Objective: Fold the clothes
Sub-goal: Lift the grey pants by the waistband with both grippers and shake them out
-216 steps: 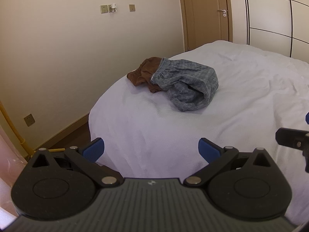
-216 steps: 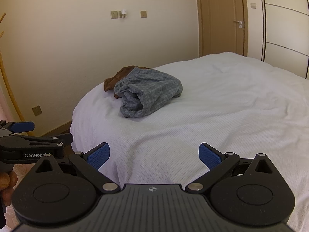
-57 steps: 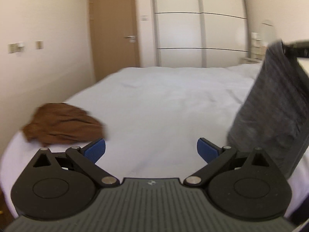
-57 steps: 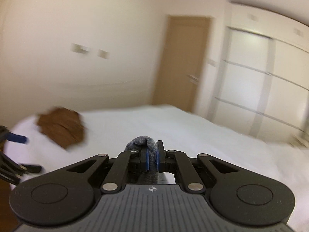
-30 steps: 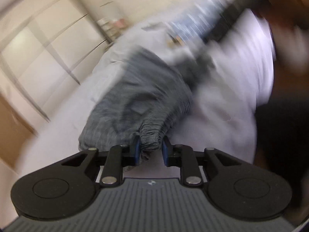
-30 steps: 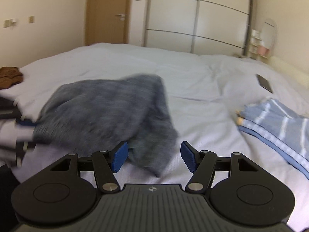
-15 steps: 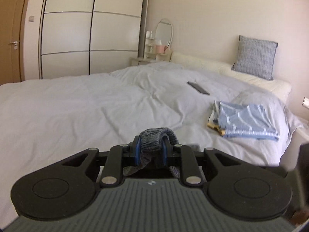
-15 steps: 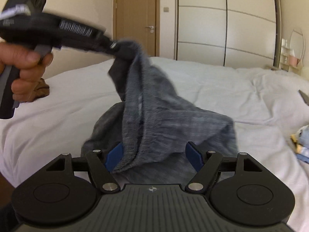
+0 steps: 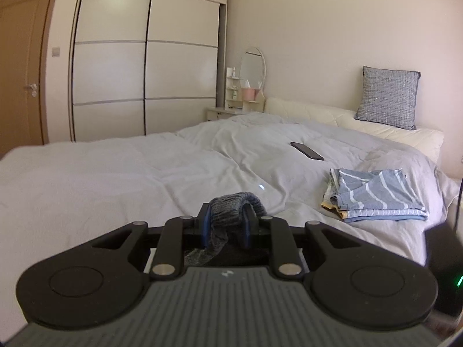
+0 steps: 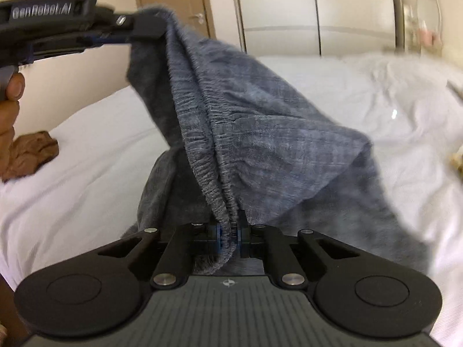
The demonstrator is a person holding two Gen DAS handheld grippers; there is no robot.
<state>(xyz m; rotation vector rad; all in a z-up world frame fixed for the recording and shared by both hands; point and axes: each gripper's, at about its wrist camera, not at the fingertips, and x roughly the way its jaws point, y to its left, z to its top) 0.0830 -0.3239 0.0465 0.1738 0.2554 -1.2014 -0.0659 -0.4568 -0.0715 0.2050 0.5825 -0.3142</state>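
Note:
A grey plaid pair of shorts [image 10: 260, 133] with an elastic waistband hangs over the white bed [image 10: 86, 179]. My right gripper [image 10: 230, 238] is shut on the waistband near the camera. My left gripper [image 9: 224, 227] is shut on another part of the waistband [image 9: 234, 202]; it also shows in the right wrist view [image 10: 147, 26], held high at the upper left. The waistband stretches between both grippers and the fabric drapes down to the bed. A crumpled brown garment [image 10: 29, 153] lies at the bed's left edge.
A folded blue-and-white striped garment [image 9: 376, 196] lies on the bed at the right. A dark phone [image 9: 306, 150] lies further back. A grey cushion [image 9: 387, 98] leans on the headboard. A wardrobe [image 9: 144, 66] and a door [image 9: 20, 66] stand beyond the bed.
My right gripper has shut on the shorts' waistband; half a second ago its jaws were open around it. The left gripper has stayed shut on the shorts and lifted them higher.

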